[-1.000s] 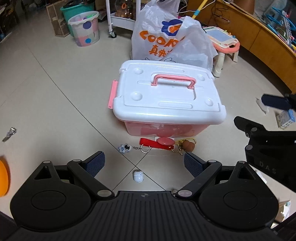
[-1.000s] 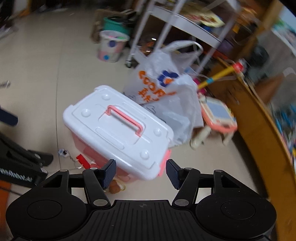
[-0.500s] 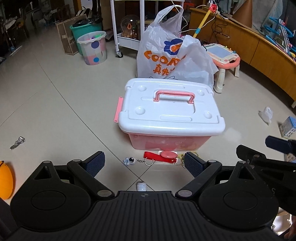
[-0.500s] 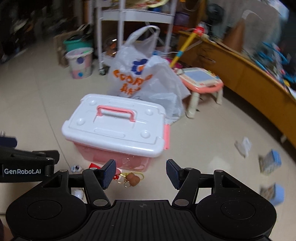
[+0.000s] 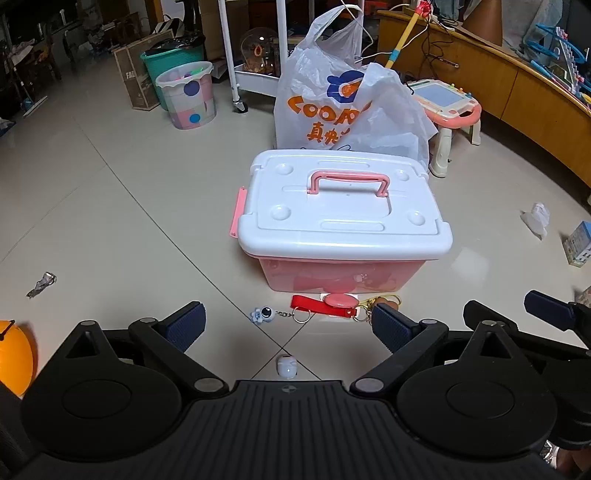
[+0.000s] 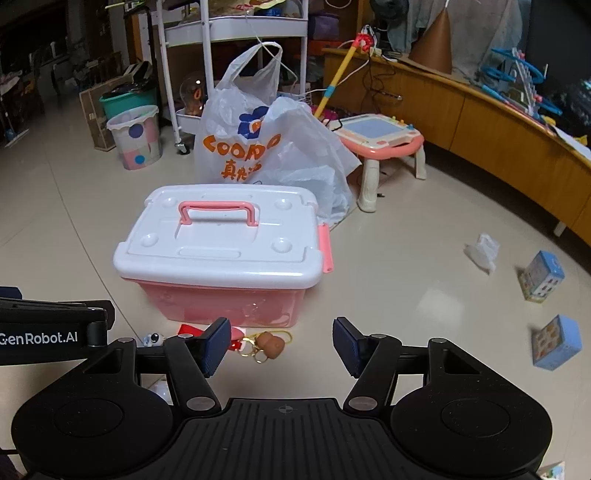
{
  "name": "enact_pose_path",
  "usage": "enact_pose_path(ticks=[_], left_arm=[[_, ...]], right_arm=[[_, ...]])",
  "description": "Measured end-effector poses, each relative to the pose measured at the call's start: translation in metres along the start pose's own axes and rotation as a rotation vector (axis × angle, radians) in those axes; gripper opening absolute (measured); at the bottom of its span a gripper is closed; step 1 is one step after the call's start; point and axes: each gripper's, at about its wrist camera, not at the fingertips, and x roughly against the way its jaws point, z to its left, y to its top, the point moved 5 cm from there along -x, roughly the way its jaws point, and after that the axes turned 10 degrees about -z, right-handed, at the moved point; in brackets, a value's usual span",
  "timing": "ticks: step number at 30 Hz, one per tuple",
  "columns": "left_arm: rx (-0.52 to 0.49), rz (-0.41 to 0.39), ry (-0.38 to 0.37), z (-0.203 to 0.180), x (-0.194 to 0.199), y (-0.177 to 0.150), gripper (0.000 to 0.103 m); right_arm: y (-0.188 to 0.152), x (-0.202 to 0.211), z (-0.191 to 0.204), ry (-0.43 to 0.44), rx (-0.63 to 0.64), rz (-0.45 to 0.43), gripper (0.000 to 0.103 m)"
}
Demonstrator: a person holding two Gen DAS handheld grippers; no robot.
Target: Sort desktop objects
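Left wrist, keychains (image 5: 325,308) beyond open left tongs (image 5: 288,328), apart.

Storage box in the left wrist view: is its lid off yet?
No, the white lid sits closed on the pink box, with its pink handle on top and both grippers clear of it.

Storage box (image 5: 341,218) is sitting on the floor (image 5: 110,221), straight ahead of me, lid on. Shopping bag (image 5: 343,107) is standing right behind it, w/ trolley (image 6: 236,33) further back. Drawing-board stool (image 6: 382,138) is sitting behind-right of box; patterned bin (image 5: 188,98) behind-left. Keychains are lying in a row just in front of box: astronaut charm (image 5: 263,314) at left, strap (image 5: 321,305) in middle, nut-shaped charm (image 6: 271,344) at right. Small capsule (image 5: 287,366) is lying nearer me. Two cartons (image 6: 543,277) are lying well off to the right.
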Motion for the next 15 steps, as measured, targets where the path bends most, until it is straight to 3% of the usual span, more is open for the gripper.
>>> enact_pose_path(ticks=[15], left_arm=[[-0.001,-0.001,0.02,0.001,-0.005,-0.002,0.099]], right_arm=[[-0.002,-0.013,0.004,0.003,-0.054,0.027,0.059]])
